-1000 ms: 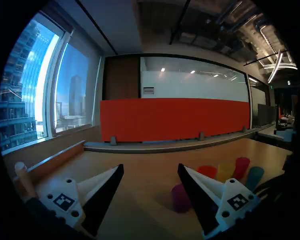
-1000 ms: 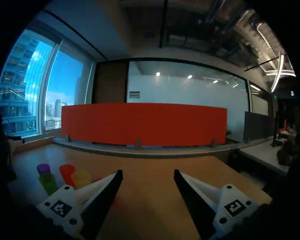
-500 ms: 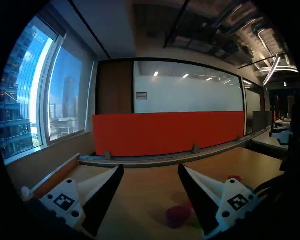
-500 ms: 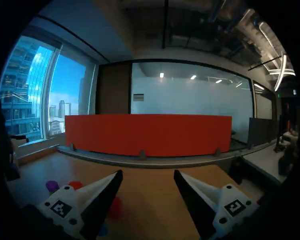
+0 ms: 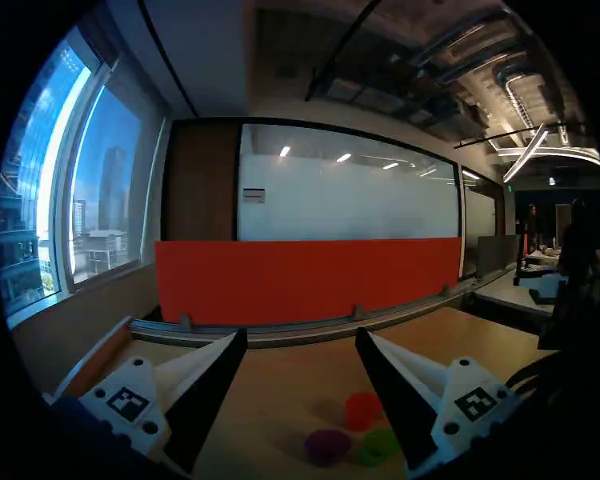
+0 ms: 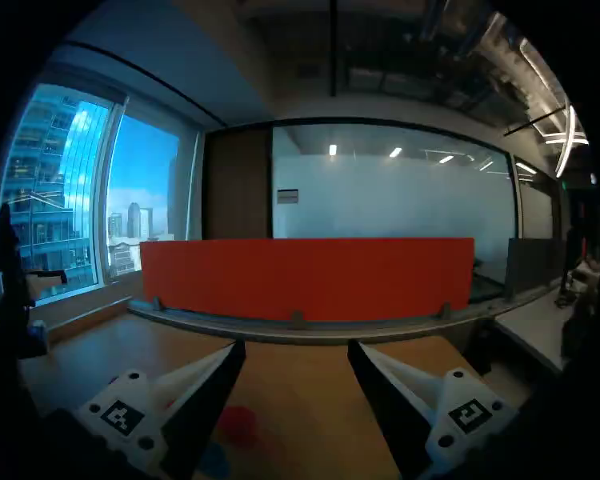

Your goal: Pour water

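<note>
In the left gripper view my left gripper (image 5: 300, 352) is open, held above a wooden table (image 5: 300, 384), with nothing between its fingers. Below its right finger stand a purple cup (image 5: 327, 446), a red cup (image 5: 362, 409) and a green cup (image 5: 378, 445), seen from above. In the right gripper view my right gripper (image 6: 294, 362) is open too and holds nothing. Beside its left finger a red cup (image 6: 238, 422) and the edge of a blue cup (image 6: 214, 462) show low on the table (image 6: 316, 400).
A red divider panel (image 5: 300, 276) runs along the table's far edge, with a glass wall behind it. Large windows (image 5: 68, 208) line the left side. A second desk (image 6: 532, 320) stands to the right, and a dark shape (image 6: 12, 288) is at the far left.
Both grippers have risen and tilted up. The cups have slid down towards the bottom of both views, and fewer of them show. Both grippers stay open.
</note>
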`<state>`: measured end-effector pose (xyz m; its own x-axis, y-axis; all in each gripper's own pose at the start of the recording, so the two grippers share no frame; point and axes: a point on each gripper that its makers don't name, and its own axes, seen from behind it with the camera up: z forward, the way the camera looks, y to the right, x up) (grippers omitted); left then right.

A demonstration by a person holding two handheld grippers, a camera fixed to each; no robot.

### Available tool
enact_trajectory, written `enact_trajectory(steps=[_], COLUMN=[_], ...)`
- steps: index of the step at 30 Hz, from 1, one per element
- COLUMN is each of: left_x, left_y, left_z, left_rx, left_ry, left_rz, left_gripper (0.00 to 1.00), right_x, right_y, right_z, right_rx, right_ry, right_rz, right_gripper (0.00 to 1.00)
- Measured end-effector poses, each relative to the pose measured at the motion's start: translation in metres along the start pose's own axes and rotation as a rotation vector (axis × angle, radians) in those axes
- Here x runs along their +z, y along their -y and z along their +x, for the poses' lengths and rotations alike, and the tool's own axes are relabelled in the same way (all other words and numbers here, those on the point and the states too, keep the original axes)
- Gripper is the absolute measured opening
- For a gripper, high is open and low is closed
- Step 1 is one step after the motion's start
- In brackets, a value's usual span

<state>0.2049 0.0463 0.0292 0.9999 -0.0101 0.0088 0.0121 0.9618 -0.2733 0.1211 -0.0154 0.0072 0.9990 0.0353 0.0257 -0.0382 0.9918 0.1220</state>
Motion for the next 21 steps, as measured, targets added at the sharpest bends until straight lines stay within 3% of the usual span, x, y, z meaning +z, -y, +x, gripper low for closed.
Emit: enact_trajectory(steps=[11,17,21], left_x=[-0.002,-0.003,-0.001], left_y=[-0.039,-0.052,-0.057], left_z=[-0.001,-0.003,-0.007], left_rx=[-0.018,-0.023,-0.017], left_ry=[0.019,0.028,0.042], left_rz=[-0.207,-0.289,-0.323], left_gripper=[1.00,1.00,1.00], right_x=[-0.009,-0.020,-0.023], right_y=[0.039,0.064,0.072], right_z=[0.005,0.014,0.016], right_rx=[0.005,-0.012,-0.023], right_ry=[0.002,-0.003,-0.002], right_rz=[0.229,0.355,0.392], right_gripper=[0.99,0.99,0.99])
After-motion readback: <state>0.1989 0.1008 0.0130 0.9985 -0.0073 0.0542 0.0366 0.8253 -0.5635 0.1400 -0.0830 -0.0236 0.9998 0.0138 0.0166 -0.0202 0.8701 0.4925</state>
